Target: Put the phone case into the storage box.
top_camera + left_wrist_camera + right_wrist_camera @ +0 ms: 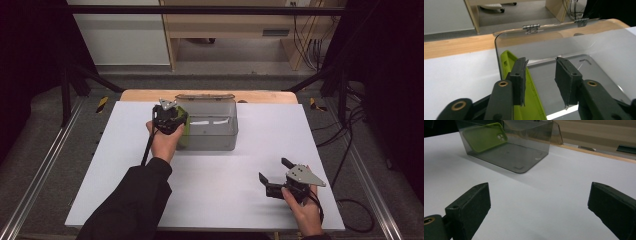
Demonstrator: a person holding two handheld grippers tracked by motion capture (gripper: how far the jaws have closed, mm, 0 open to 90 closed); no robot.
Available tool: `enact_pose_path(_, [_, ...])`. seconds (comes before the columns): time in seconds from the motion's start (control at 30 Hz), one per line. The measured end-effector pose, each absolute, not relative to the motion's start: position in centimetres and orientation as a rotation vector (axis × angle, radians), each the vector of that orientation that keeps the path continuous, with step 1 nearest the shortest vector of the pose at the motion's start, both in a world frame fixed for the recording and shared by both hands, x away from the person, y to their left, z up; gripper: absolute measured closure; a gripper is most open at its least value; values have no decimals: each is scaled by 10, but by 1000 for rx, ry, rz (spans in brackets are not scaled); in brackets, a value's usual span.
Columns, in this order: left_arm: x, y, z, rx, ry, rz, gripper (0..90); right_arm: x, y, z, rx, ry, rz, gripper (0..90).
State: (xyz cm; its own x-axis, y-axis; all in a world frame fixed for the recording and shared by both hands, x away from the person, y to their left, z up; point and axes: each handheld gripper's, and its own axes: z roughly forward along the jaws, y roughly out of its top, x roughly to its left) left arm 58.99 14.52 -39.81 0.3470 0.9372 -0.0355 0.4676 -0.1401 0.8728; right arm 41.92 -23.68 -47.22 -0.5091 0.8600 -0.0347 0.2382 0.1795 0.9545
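Over the near-left corner of a clear plastic box (pixel 212 125), the left gripper (pixel 172 116) hangs with its jaws parted and nothing pinched between them. A lime-green phone case (pixel 529 92) stands on edge inside the box, leaning against the left wall. In the left gripper view the case lies just beside the left jaw, outside the gap, so the pads press on nothing; the case appears to rest on the box alone. That lean suits a slim, flexible item: the wall props it where it would otherwise flop flat.

Behind the box, its lid (pixel 204 96) is folded back on hinges (pixel 531 28), leaving the mouth open from above, which is why the hand comes down over the rim rather than from the side.

Well to the right of the box and nearer the person, the right gripper (pixel 276 176) rests low over the white worktop (pixel 260 150), jaws spread wide and empty, pointing toward the box. From the right gripper view, the case's camera cut-out (pixel 502 137) shows through the smoky wall. Kept apart, that hand seems parked clear of the work, perhaps waiting to close the lid.

The job looks close to done, with the case already inside.
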Motion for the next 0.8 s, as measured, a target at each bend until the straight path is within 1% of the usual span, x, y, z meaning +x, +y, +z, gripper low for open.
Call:
enact_pose_path(0.27, [585, 141, -394, 1732, 1182, 724, 499, 419, -236, -472, 1029, 1863, 1345, 46])
enact_pose_path(0.7, [581, 138, -391, 1699, 1125, 716, 392, 419, -237, -472, 1029, 1860, 1346, 46])
enact_pose_path(0.77, [582, 138, -391, 1698, 1127, 719, 357, 419, -237, -472, 1028, 1860, 1347, 46])
enact_pose_path(0.8, [582, 138, -392, 1697, 1135, 724, 320, 419, -237, -472, 1028, 1860, 1347, 46])
